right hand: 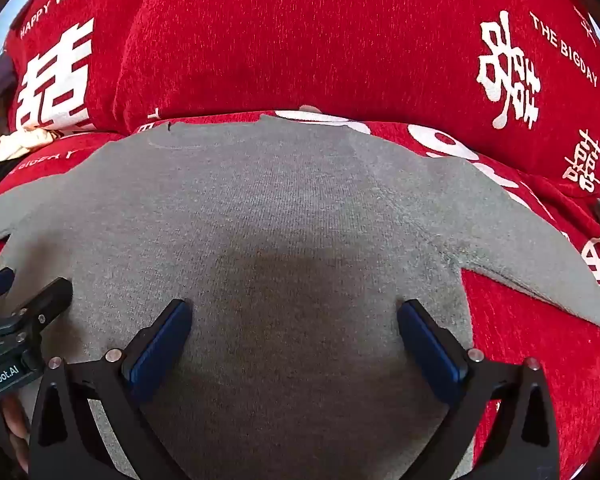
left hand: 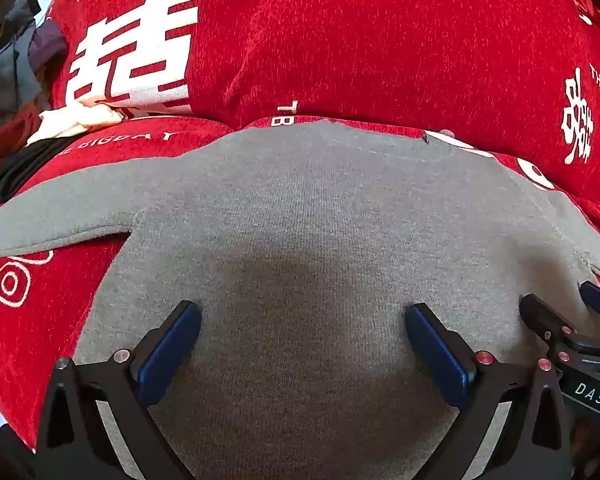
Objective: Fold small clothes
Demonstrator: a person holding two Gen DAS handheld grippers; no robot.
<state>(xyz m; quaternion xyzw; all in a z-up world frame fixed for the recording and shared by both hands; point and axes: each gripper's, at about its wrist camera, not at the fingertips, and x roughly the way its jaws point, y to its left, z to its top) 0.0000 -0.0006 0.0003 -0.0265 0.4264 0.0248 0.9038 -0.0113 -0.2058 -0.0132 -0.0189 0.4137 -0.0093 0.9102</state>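
A small grey knit sweater (left hand: 300, 200) lies flat on the red sofa seat, collar toward the back cushions, its left sleeve (left hand: 60, 216) spread out to the left. In the right wrist view the sweater (right hand: 280, 208) shows its right sleeve (right hand: 540, 268) spread out to the right. My left gripper (left hand: 302, 320) is open just above the sweater's lower body, left of centre. My right gripper (right hand: 294, 316) is open above the lower body, right of centre. Each gripper shows at the edge of the other's view: the right gripper (left hand: 556, 320) and the left gripper (right hand: 32, 304). Neither holds anything.
The red sofa cover (left hand: 380, 40) with white characters and lettering rises as back cushions behind the sweater. A heap of other clothes (left hand: 52, 128), cream, black and dark red, lies at the far left of the seat. Grey and purple garments (left hand: 16, 60) hang beyond it.
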